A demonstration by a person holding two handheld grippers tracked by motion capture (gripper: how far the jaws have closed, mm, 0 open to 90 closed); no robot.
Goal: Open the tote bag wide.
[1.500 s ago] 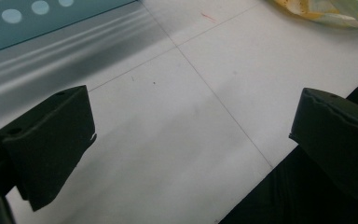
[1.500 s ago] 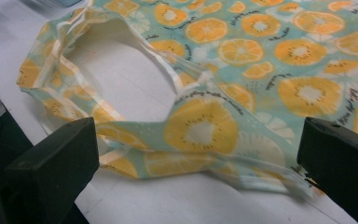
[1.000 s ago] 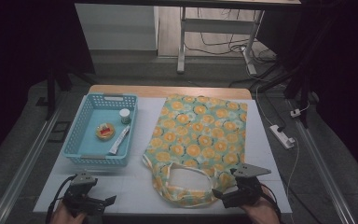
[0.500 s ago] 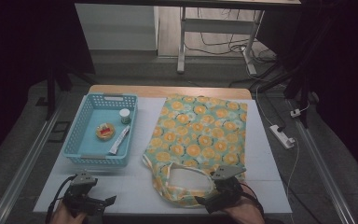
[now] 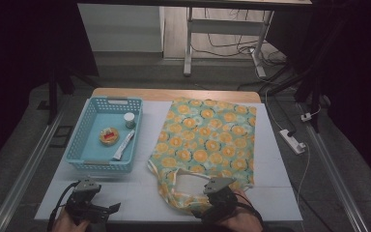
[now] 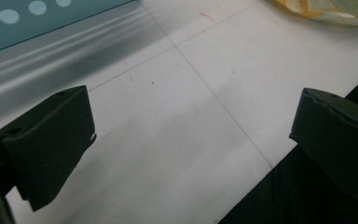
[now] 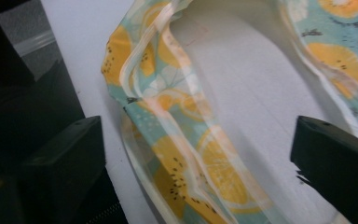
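A tote bag printed with orange slices lies flat on the white table, its handle loop toward the front edge. My right gripper sits low at that handle. In the right gripper view the handle strap runs between the jaws of the right gripper. The jaws have just been closing a little, but the pads stand apart from the fabric. My left gripper rests at the front left, and in the left gripper view it is open over bare table.
A blue basket at the left holds a small white bottle, a round orange item and a white sachet. A power strip lies on the floor to the right. The table's front edge runs just under both hands.
My right gripper has moved left along the front edge and sunk onto the bag's handle. The left gripper and the bag have stayed put.
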